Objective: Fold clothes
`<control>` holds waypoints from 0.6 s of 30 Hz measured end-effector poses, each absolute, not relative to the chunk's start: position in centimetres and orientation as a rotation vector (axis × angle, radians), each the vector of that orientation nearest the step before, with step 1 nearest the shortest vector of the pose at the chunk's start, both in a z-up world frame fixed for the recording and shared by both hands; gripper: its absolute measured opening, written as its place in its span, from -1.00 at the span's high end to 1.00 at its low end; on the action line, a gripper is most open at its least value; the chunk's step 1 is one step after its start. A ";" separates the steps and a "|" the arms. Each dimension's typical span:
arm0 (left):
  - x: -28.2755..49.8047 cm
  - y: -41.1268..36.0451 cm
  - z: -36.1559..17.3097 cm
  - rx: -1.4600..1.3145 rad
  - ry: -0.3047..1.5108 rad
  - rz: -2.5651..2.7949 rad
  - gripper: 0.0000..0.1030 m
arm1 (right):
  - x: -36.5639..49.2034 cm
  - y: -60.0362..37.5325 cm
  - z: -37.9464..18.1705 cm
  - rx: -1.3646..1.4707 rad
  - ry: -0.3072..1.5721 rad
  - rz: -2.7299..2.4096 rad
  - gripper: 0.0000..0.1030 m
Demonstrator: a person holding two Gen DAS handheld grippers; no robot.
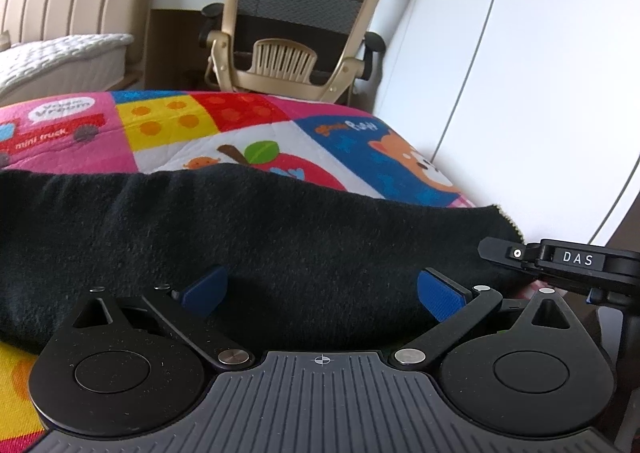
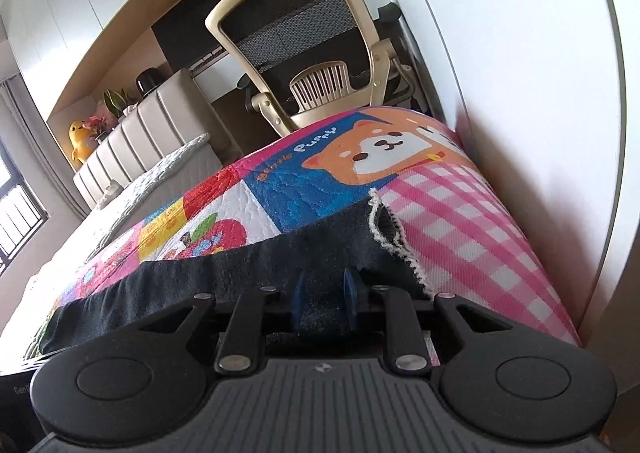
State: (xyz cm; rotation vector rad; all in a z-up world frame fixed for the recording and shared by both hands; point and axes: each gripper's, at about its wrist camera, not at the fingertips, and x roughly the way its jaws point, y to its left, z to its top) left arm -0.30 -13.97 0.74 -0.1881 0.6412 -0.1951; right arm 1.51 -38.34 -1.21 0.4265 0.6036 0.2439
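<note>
Bed: your work surface is a bed under a bright quilt (image 1: 256, 133); a chair (image 1: 296, 25) stands past its far edge.
Garment: the black garment (image 1: 200, 237) lies across the quilt's near part in a long band, directly in front of both claws. Its white-stitched hem (image 2: 380, 229) sits at the right end, on the pink check patch.
Progress: you look to be early or midway. The cloth is bunched into a thick strip with a raised ridge, so at least one fold may be in, but I cannot tell how many. No neat, flat packet shows yet; squaring and smoothing seem left to you.
Left claw: your left claw (image 1: 320, 293) stands wide, its blue pads well apart and resting low on the cloth with nothing pinched.
Right claw: your right claw (image 2: 324, 293) is narrow, with a tuck of black cloth between its pads; whether the pads press on it I cannot tell.
Quilt writing: you can read "Vroom Vroom" and "mini truck" on the pink truck patch (image 1: 52, 125), and "Puppy" after a blurred word on the blue dog patch (image 2: 360, 157).
Tool label: "DAS" shows on the white tag (image 1: 578, 258) of your right tool's body, seen from the left wrist.
</note>
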 end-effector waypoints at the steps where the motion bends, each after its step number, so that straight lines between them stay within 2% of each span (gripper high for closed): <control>1: -0.4 -14.0 0.7 -0.185 0.642 -0.194 -1.00 | 1.6 -38.3 -1.2 0.425 0.604 0.246 0.60; 18: -1.4 -13.9 0.8 -0.201 0.637 -0.190 -1.00 | 1.0 -36.9 -0.4 0.260 0.592 0.178 0.60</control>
